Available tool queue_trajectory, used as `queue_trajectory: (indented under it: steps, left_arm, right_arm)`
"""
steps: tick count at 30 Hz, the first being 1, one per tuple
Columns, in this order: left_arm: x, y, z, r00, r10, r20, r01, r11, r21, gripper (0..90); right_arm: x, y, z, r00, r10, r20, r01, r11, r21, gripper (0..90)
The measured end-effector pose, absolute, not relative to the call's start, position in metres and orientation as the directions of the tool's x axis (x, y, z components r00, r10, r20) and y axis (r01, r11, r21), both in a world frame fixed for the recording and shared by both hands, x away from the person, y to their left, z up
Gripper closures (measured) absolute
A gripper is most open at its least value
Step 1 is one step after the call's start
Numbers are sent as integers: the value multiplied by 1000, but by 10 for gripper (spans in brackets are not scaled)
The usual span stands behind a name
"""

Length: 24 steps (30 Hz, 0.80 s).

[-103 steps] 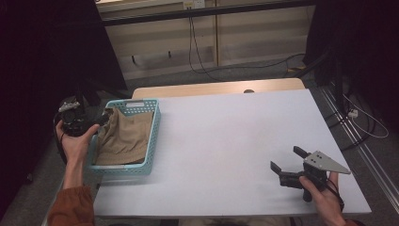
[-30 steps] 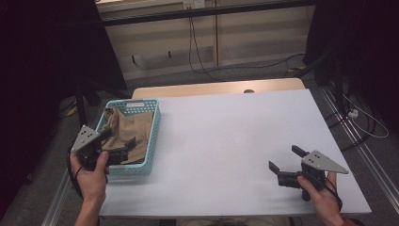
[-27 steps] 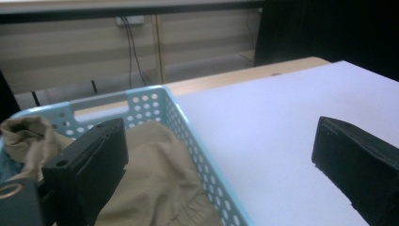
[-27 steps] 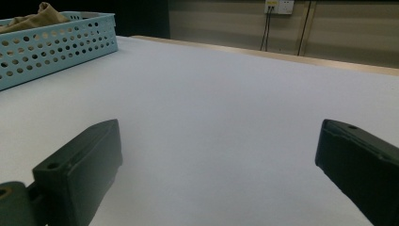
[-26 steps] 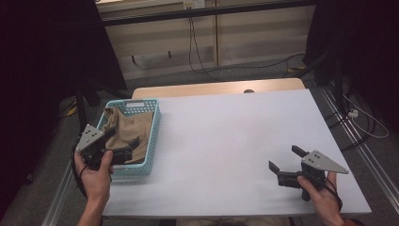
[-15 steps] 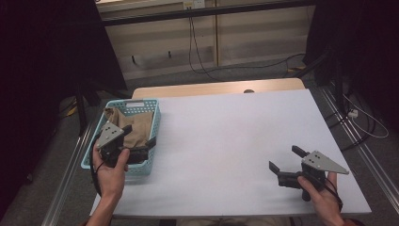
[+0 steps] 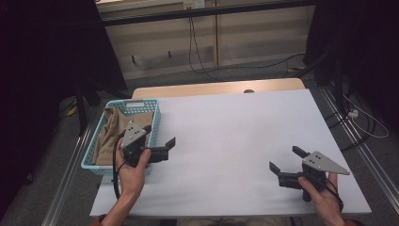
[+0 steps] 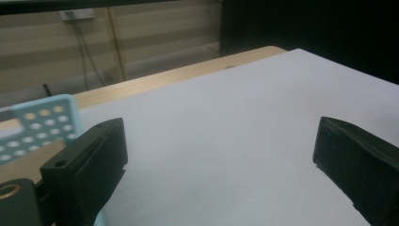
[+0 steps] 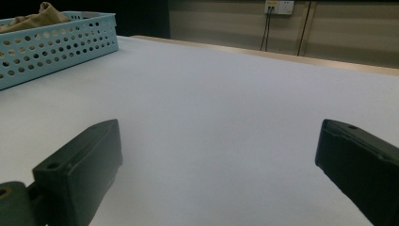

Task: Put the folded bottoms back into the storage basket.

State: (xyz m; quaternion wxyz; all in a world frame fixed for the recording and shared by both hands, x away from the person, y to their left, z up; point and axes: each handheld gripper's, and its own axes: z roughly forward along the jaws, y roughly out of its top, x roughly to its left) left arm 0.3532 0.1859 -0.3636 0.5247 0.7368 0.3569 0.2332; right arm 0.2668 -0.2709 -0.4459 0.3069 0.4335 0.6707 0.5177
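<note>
**Two tools held spread above the white counter**

Both jaws of the left tool (image 7: 160,141) are spread wide with nothing between them; it is held just beside the near right corner of the turquoise basket (image 7: 154,117), at the counter's (image 7: 235,136) left edge. A tan cloth (image 7: 109,134) is seen lying inside that basket. The right tool (image 7: 288,165) is held well apart, near the counter's front right corner, its jaws likewise spread and unloaded.

Each hand carries a black two-jaw tool with blocky, matte jaw pads and a small screw hole near each pad's base, the left gripper (image 7: 160,141) and right gripper (image 7: 285,160) both topped by a grey three-cornered plate, a black cable looping from the left one, and a rust-coloured sleeve edge at the left forearm.
</note>
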Motion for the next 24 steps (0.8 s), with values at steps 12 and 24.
queue_trajectory:
  steps: [12, 24]
  left_arm:
    - [342, 166, -387, 649, 760, -18, 269, -208, 940, 34]
    - [324, 176, -407, 656, 753, -57, 325, -213, 922, 35]
  right_arm:
    - [266, -272, -446, -428, 902, 46, 269, 79, 960, 13]
    - [265, -272, -446, -430, 901, 49, 270, 76, 960, 13]
